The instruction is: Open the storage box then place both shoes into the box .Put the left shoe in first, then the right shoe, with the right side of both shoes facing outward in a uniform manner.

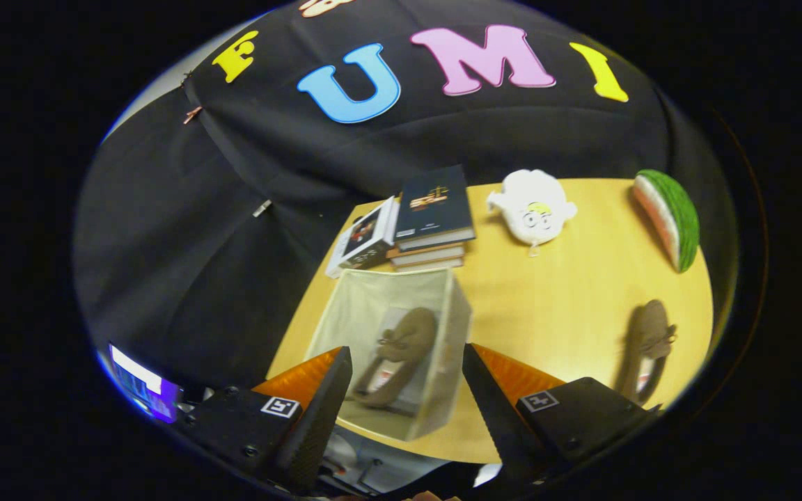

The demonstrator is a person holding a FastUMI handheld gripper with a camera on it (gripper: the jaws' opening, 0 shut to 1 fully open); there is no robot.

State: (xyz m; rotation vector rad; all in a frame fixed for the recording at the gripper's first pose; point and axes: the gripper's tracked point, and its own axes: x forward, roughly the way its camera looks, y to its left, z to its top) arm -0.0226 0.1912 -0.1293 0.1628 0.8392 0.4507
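The counter (568, 292) carries everything, with clutter kept toward its far edge, leaving room near the work. The storage box (436, 410) stands open just ahead of the tongs (406, 390), so it can receive shoes from above. One brown shoe (401, 355) already lies inside the box, seen between the spread fingers; judged by task order, it is the left one. The second shoe (646, 348) rests on the counter, well apart to the right, awaiting pickup. The tongs are wide apart and grasp nothing.
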